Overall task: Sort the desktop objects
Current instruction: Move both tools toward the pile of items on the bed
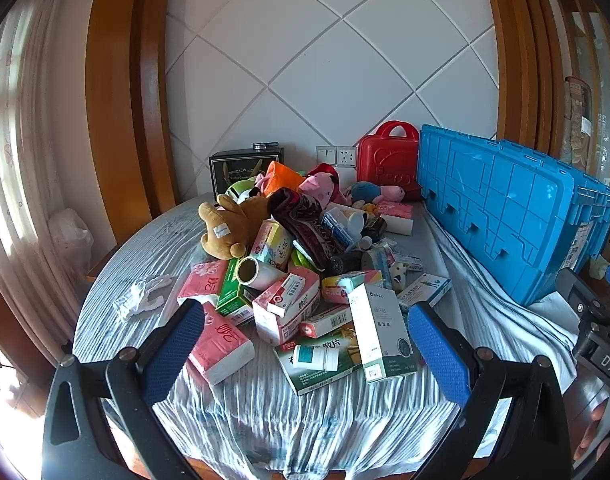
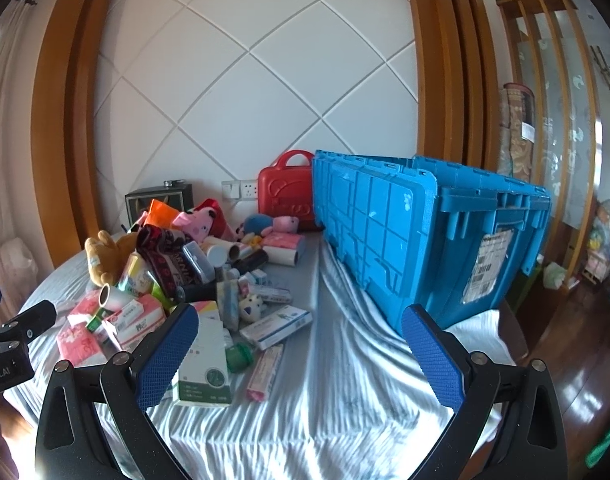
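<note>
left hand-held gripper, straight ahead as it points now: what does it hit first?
Likely the near edge of the pile: the small white bottle on the green box, between the open left hand-held gripper fingers. Depth is unclear.

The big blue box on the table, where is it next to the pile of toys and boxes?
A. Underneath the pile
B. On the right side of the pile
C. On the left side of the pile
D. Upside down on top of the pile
B: the blue box stands on the cloth-covered table to the right of the pile, apart from it, with the red case beside its far end.
</note>
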`<state>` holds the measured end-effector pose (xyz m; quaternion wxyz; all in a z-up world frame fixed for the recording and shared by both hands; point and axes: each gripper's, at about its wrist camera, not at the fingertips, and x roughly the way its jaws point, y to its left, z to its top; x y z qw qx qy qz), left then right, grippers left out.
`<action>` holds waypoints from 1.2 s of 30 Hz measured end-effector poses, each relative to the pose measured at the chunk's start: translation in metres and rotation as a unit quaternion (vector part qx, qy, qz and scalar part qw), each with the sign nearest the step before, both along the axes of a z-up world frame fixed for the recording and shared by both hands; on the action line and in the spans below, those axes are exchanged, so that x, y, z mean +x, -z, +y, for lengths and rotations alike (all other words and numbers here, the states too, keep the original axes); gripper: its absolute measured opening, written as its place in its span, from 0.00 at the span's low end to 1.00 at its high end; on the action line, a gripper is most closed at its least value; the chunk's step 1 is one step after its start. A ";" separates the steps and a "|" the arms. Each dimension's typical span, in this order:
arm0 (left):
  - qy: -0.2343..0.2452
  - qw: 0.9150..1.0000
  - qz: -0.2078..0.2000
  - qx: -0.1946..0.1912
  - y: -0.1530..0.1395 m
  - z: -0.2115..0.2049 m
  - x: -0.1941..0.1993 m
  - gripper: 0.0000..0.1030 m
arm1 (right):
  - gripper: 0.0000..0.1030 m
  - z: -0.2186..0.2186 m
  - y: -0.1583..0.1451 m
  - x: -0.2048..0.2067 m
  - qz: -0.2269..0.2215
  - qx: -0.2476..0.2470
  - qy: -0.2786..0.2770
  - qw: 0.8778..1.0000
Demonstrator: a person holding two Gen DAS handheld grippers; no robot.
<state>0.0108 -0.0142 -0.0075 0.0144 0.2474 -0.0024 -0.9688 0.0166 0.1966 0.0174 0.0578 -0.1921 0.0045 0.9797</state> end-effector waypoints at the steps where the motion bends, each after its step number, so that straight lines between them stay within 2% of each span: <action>1: -0.003 1.000 -0.002 0.000 0.001 -0.003 -0.001 1.00 | 1.00 -0.001 0.001 -0.001 -0.001 0.000 -0.001 1.000; 11: -0.074 0.996 -0.043 -0.026 0.028 -0.060 -0.013 1.00 | 1.00 -0.014 0.021 -0.025 -0.033 -0.017 -0.041 0.998; 15: -0.088 0.993 -0.071 -0.031 0.045 -0.085 -0.025 1.00 | 1.00 -0.029 0.040 -0.046 -0.067 -0.023 -0.055 0.996; 20: -0.064 0.992 -0.109 -0.029 0.074 -0.091 -0.051 1.00 | 1.00 -0.041 0.065 -0.074 -0.111 -0.030 -0.057 0.992; 24: -0.041 0.989 -0.142 -0.006 0.097 -0.093 -0.075 1.00 | 1.00 -0.049 0.080 -0.094 -0.149 -0.023 -0.056 0.987; 28: -0.024 0.986 -0.164 0.011 0.113 -0.094 -0.094 1.00 | 1.00 -0.055 0.092 -0.105 -0.166 -0.023 -0.055 0.984; 36: 0.060 0.982 -0.177 -0.005 0.134 -0.035 -0.119 1.00 | 1.00 -0.039 0.113 -0.112 -0.200 -0.031 -0.024 0.979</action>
